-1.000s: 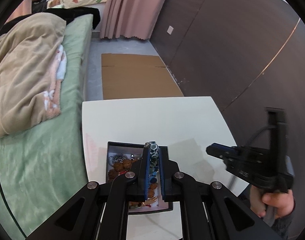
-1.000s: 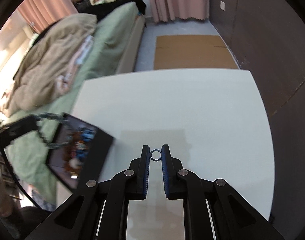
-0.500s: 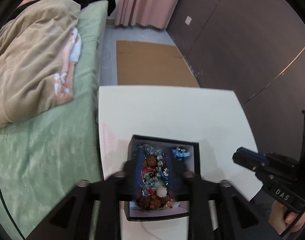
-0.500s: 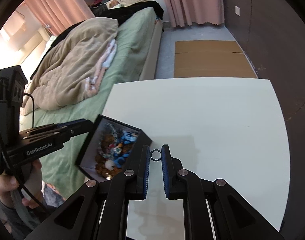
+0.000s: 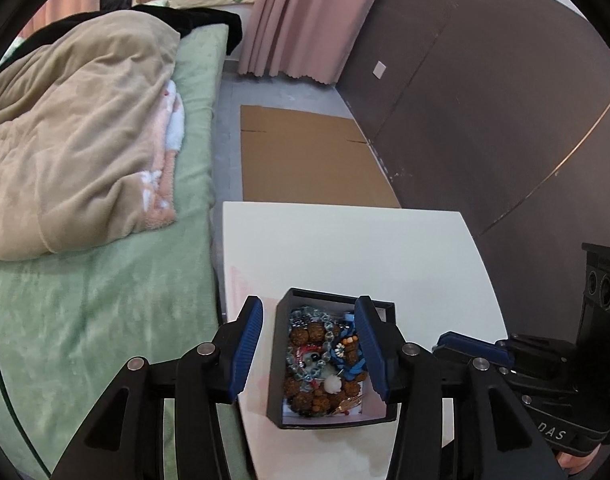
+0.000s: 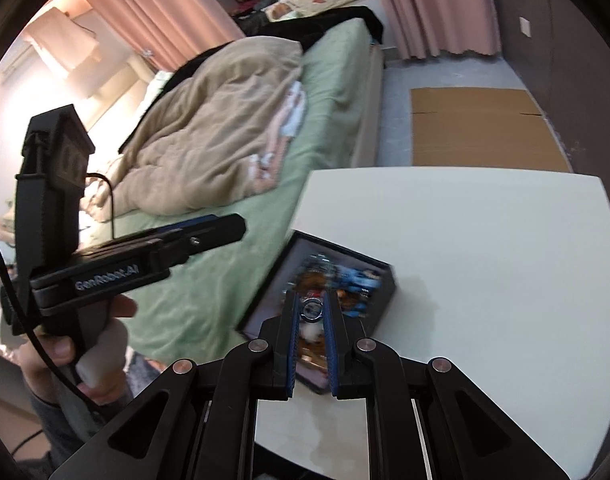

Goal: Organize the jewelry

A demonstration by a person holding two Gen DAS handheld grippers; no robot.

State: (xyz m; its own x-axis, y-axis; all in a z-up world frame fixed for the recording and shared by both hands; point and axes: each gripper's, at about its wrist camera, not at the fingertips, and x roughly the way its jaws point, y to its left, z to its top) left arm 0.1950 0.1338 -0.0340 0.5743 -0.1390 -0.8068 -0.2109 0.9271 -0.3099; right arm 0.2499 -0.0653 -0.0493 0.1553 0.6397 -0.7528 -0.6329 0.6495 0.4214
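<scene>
Silver ring pinched over an already crowded jewelry box.

Right gripper [image 6: 311,312] is clamped on a small silver ring [image 6: 312,307], which sits between the pads near their tips, directly above the black box [image 5: 379,417] of beads and bracelets [image 5: 319,354]. Left gripper [image 5: 310,346] has nothing between its pads and its jaws are opening, straddling the box's left half from above. The box rests on the white table [image 6: 485,240], close to the edge nearest the bed [image 5: 105,280]. Risks, as I judge them: released off-centre, the ring could bounce off the heaped beads and roll away; either gripper's fingers could nudge the box toward that edge.
</scene>
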